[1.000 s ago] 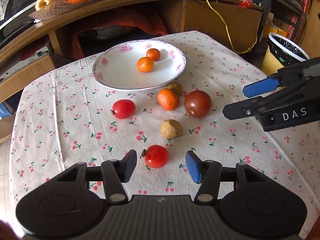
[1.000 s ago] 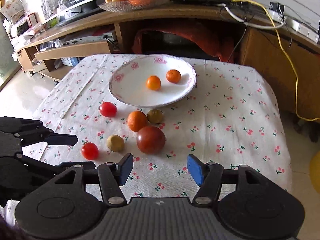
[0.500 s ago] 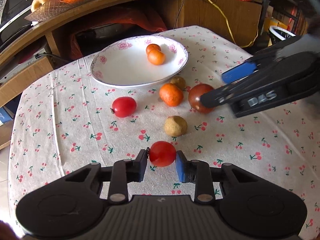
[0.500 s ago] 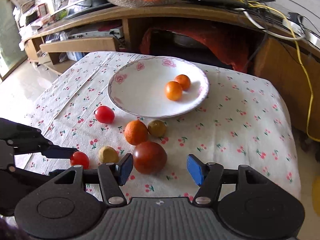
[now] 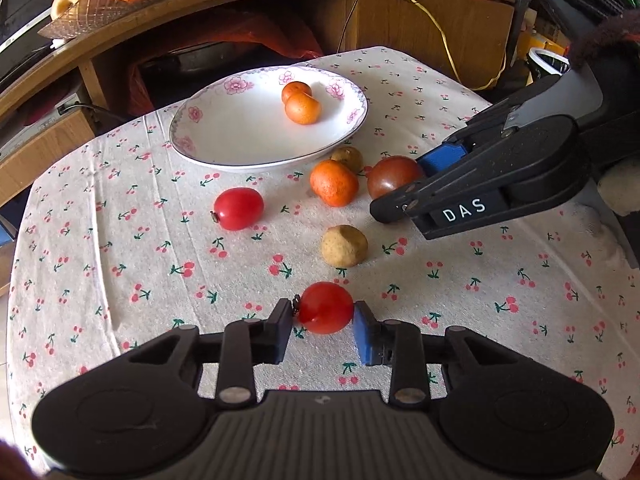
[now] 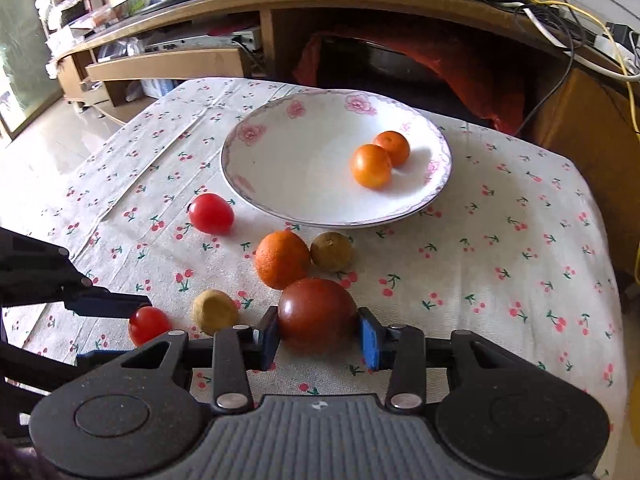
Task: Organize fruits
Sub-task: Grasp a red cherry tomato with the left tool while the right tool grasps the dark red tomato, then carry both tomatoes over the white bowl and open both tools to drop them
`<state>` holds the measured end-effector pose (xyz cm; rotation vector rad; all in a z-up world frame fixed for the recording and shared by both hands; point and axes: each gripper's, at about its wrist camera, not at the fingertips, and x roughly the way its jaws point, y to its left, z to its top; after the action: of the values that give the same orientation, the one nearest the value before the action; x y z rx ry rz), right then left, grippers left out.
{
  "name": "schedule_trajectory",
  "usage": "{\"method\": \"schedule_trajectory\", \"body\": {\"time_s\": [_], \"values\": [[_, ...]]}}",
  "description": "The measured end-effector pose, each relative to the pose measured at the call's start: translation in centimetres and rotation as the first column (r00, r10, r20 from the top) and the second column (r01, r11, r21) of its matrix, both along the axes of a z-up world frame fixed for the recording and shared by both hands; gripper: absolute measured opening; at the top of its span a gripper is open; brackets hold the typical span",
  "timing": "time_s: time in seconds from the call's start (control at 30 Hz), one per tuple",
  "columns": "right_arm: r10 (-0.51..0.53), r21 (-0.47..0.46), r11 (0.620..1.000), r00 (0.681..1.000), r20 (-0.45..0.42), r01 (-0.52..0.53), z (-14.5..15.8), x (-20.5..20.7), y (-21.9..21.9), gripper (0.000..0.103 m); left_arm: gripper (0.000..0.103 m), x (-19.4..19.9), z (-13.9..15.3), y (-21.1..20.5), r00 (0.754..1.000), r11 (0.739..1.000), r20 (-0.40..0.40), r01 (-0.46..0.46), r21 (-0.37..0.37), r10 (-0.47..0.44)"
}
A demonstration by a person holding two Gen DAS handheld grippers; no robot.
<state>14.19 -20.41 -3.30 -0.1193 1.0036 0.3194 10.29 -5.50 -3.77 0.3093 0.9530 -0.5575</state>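
Left claw [image 5: 323, 326] gripping small red tomato [image 5: 326, 307] on worktop [image 5: 120, 272]; right claw [image 5: 416, 184] closing around dark tomato [image 5: 392, 176]; two oranges [image 5: 303, 108] sitting in plate [image 5: 224, 136].

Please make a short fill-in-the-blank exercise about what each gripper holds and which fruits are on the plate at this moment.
1. The left gripper is closed on a small ____ tomato.
2. The right gripper grips the large dark tomato, which sits nearest the ____ fruit on the cloth.
3. The white plate holds ____ small oranges.

Missing words: red; orange; two
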Motion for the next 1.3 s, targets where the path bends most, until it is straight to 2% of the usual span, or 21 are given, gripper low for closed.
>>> {"method": "schedule_trajectory", "body": {"time_s": [0.3,0.43,0.47,0.5,0.57,0.7,0.8,0.83,0.87,0.93,1.1,1.3], "values": [[0.033,-0.006,0.999,0.999,-0.021,-0.033,0.6,-1.8,-0.1,0.034,0.042,-0.2,-0.1,0.2,1.0,1.0,0.016,0.008,0.002,-0.008],[0.052,-0.025,0.998,0.998,-0.018,-0.053,0.2,-2.2,-0.1,0.036,0.052,-0.1,-0.1,-0.2,0.999,1.0,0.04,0.009,0.029,-0.01],[0.052,-0.022,0.998,0.998,-0.023,-0.053,0.3,-2.1,-0.2,0.037,0.054,0.0,-0.2,-0.2,0.999,1.0,0.035,0.003,0.022,-0.004],[0.052,-0.022,0.998,0.998,-0.023,-0.053,0.3,-2.0,-0.2,0.044,0.056,0.2,-0.2,0.0,1.0,1.0,0.031,-0.002,0.017,0.001],[0.048,-0.016,0.999,0.999,-0.01,-0.048,0.5,-2.0,-0.3,0.051,0.061,0.2,-0.3,0.1,0.999,1.0,0.034,-0.007,0.019,0.006],[0.036,-0.018,0.999,0.999,-0.005,-0.036,0.5,-2.0,-0.6,0.052,0.062,0.1,-0.4,0.2,0.999,1.0,0.042,-0.008,0.017,0.008],[0.029,-0.014,0.999,1.0,-0.001,-0.029,0.5,-2.0,-0.8,0.047,0.057,-0.1,-0.3,0.2,0.999,1.0,0.041,-0.003,0.013,0.002],[0.025,-0.006,1.0,1.0,0.0,-0.025,0.5,-1.9,-0.9,0.047,0.05,-0.1,-0.2,0.3,0.999,1.0,0.034,0.0,0.005,0.0],[0.024,-0.002,1.0,1.0,0.0,-0.024,0.5,-1.9,-1.0,0.042,0.045,-0.2,-0.2,0.3,1.0,1.0,0.026,0.001,-0.004,-0.001],[0.026,0.003,1.0,1.0,0.0,-0.026,0.5,-1.9,-1.1,0.035,0.04,-0.2,-0.1,0.1,1.0,1.0,0.019,0.007,-0.001,-0.006],[0.006,0.014,1.0,1.0,-0.017,-0.006,0.7,-1.9,-1.2,0.034,0.039,0.0,0.2,0.2,1.0,1.0,-0.001,0.004,-0.006,-0.004],[-0.023,0.033,0.999,1.0,-0.002,0.023,1.6,-1.3,-1.3,0.034,0.039,1.6,1.7,0.4,0.999,0.998,0.028,-0.039,-0.056,0.041]]}}
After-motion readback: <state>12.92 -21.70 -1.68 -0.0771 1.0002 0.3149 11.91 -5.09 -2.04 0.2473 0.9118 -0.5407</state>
